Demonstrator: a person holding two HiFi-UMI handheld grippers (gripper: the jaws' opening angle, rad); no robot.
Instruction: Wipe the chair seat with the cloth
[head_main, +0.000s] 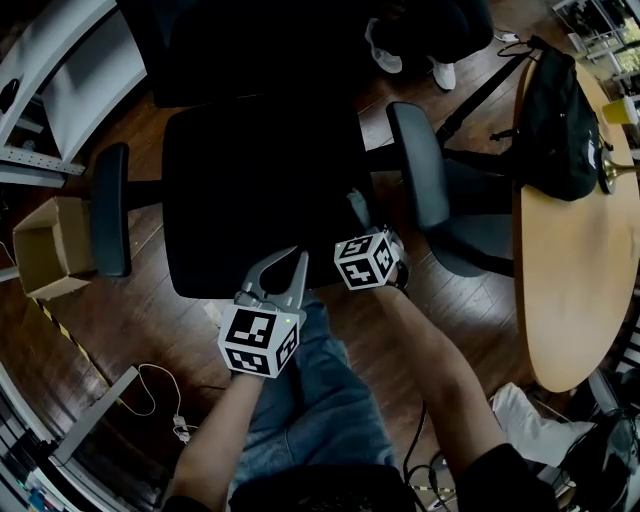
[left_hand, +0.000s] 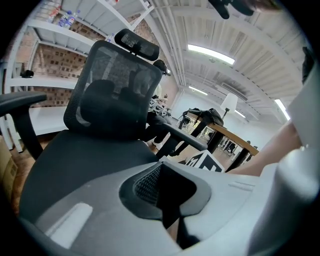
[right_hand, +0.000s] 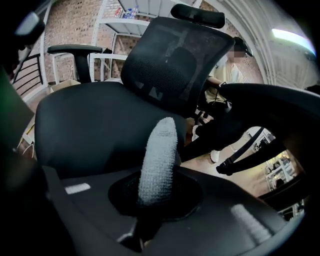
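Observation:
The black office chair seat fills the middle of the head view, with an armrest on each side. My right gripper hovers at the seat's front right corner, shut on a rolled grey cloth that sticks up from between its jaws. My left gripper is at the seat's front edge, its jaws pressed together with nothing between them. The seat and mesh backrest lie ahead of both grippers.
A cardboard box stands on the floor left of the chair. A round wooden table with a black bag is at the right, a second chair beside it. Cables lie on the floor.

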